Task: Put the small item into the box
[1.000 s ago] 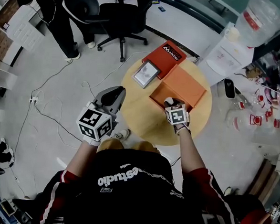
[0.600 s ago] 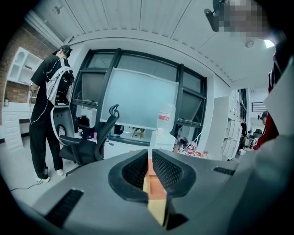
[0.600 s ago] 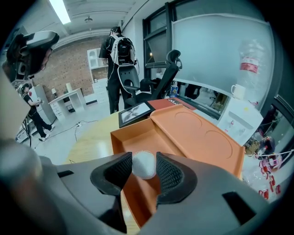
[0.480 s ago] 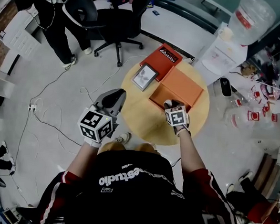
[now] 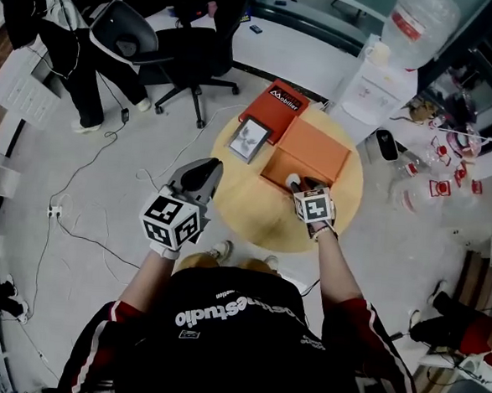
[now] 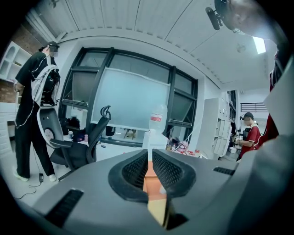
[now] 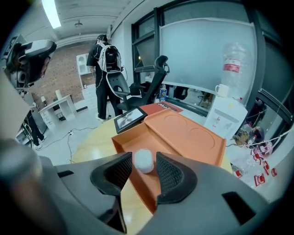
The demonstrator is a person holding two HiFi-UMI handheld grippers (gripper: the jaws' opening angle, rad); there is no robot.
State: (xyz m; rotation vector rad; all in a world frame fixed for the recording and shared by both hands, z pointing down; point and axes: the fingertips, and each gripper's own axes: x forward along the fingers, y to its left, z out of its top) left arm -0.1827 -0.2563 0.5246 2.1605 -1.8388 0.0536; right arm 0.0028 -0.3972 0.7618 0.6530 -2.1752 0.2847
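Down below, a round wooden table [image 5: 244, 221] on a grey floor [image 5: 84, 230], with thin cables [image 5: 80, 167] across it. At the upper left of the head view, a black office chair [image 5: 180, 52] and a person in black [image 5: 60, 27]. At the upper right, a white water stand [image 5: 378, 81] with a big bottle on top. On the table, an orange box [image 5: 312, 150], open, with a flat red pack [image 5: 275, 107] and a framed picture [image 5: 250, 138] just beside it.

Only in the head view: both grippers at once, the left hand-held gripper [image 5: 204, 165] at the table's left edge, the right hand-held gripper [image 5: 301, 185] over the near part of the box.

Only in the right gripper view: jaws a little apart, the small item [image 7: 143, 160] between them, low in the deep half of the box, with a thin gap on one side.

Only in the left gripper view: jaws closed together on nothing, a strip of orange box through the slit.

Small item white, short and round, standing with its top up; no clear long side.
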